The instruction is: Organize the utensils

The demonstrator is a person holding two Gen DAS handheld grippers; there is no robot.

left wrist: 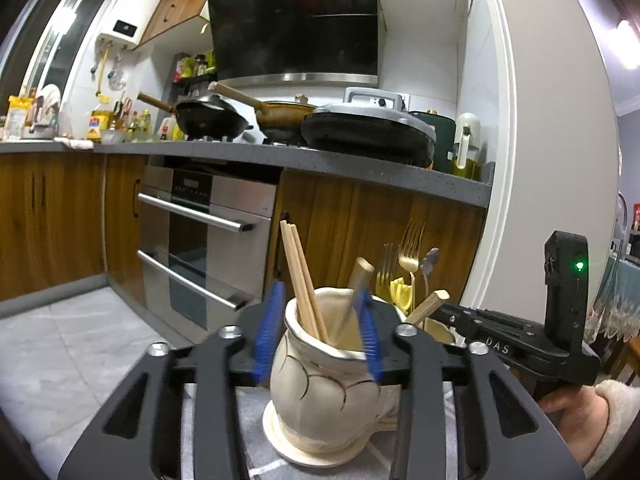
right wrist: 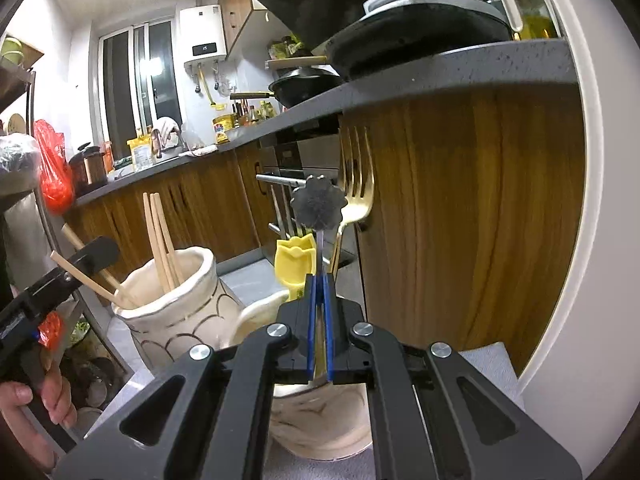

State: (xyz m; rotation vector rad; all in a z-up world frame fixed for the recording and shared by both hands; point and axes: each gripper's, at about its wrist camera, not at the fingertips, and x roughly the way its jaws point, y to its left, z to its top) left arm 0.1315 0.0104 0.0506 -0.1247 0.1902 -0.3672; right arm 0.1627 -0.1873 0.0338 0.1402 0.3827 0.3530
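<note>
Steel flower-ended utensil (right wrist: 319, 203): thin, stiff, slippery; right tool (right wrist: 319, 328) clamps its shank, frame centre. Left tool (left wrist: 316, 332), spread apart, straddles fragile ceramic cup (left wrist: 320, 384).

Bright indoor light, ceiling glare, fisheye-warped edges.

Pretty standard kitchen here: wood-grain cabinets (left wrist: 52, 216) run under a speckled grey countertop (left wrist: 360, 168), with a stainless built-in oven (left wrist: 208, 240) set into them and pale grey floor tiles (left wrist: 72, 340) below. Up top there's a big black range hood (left wrist: 296, 24) over pans on the stove (left wrist: 212, 118), more wooden cupboards, and a white water heater (left wrist: 130, 12) on the wall. A tall window (right wrist: 136, 80) sits at the far end, dark outside, and a white door frame (left wrist: 504, 120) curves along the right.
</note>
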